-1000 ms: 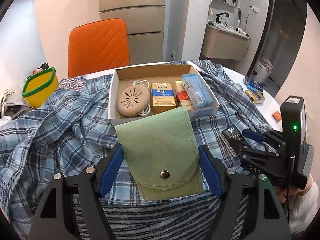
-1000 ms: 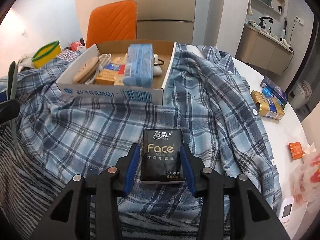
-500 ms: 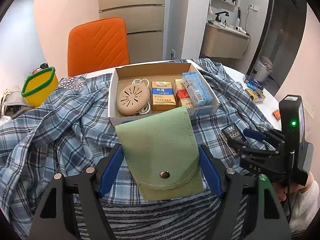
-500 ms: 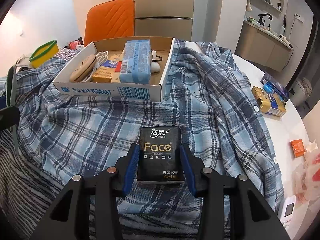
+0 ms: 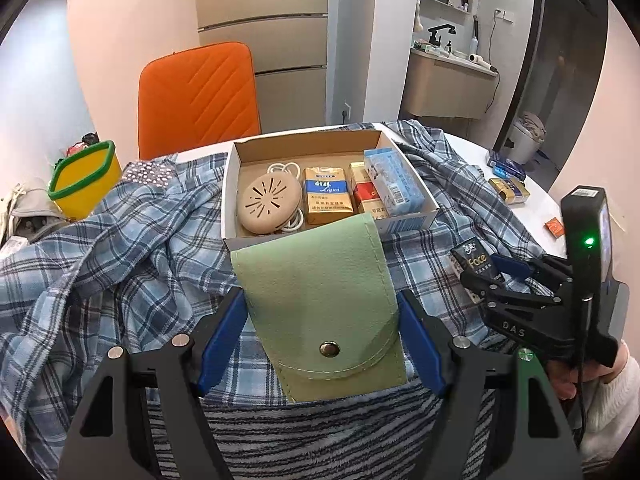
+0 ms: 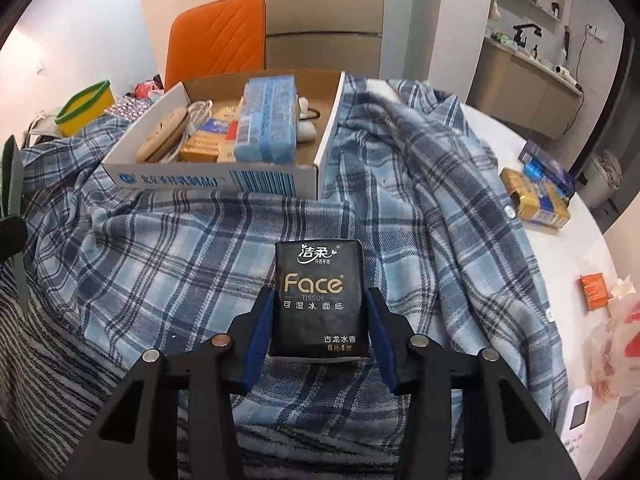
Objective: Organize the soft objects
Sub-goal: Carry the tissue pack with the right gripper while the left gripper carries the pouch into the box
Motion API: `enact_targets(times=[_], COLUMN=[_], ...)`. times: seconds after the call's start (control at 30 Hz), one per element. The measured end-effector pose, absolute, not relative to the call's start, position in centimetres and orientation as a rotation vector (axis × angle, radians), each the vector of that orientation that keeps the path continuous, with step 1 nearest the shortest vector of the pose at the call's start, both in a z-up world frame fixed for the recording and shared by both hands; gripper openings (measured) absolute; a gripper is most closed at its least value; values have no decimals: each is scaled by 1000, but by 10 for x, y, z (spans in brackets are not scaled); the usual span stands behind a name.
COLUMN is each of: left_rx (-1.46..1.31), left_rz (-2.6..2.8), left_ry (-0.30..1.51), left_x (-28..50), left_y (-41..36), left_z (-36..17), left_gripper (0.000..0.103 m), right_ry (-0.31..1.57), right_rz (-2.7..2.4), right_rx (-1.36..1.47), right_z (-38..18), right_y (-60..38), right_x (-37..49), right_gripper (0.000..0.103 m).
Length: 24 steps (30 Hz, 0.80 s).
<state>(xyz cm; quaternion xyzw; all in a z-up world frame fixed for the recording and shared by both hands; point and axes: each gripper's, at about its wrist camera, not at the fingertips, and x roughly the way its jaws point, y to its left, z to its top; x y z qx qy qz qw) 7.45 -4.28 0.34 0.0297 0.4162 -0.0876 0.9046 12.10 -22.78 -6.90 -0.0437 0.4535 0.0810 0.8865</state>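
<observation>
My left gripper (image 5: pixel 320 320) is shut on a green felt pouch (image 5: pixel 320 300) with a snap button, held above the blue plaid shirt (image 5: pixel 120 256). Its far end reaches the near wall of an open cardboard box (image 5: pixel 404 162). My right gripper (image 6: pixel 319 312) is shut on a black "Face" tissue pack (image 6: pixel 318 300) above the plaid shirt (image 6: pixel 420 208). The right gripper also shows at the right of the left wrist view (image 5: pixel 484 272). The box (image 6: pixel 328 128) holds a beige round case (image 5: pixel 268 202), white cable, cigarette packs and a blue tissue pack (image 5: pixel 394 182).
A striped grey towel (image 5: pixel 320 436) lies under the grippers. A yellow basket with a green rim (image 5: pixel 82 182) stands at the left, an orange chair (image 5: pixel 198 96) behind the table. Small boxes (image 6: pixel 536 198) and an orange packet (image 6: pixel 594 286) lie on the white table at the right.
Both grippers have risen and moved slightly toward the box, each still holding its object. The box looks closer and more seen from above.
</observation>
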Motion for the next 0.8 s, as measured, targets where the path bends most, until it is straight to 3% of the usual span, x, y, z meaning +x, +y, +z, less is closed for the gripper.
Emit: enact_targets(times=[0.4, 0.8], left_rx=[39, 26], left_rz=[-169, -148], left_ry=[741, 640], left_x=[83, 129], left_y=[-24, -26], left_z=[53, 108], left_gripper=[74, 74], right_ry=[736, 551], right_rz=[206, 209], right_rx=[-32, -43], right_z=[5, 84], right_y=[-222, -186], right_x=[101, 136], right_gripper=[48, 48])
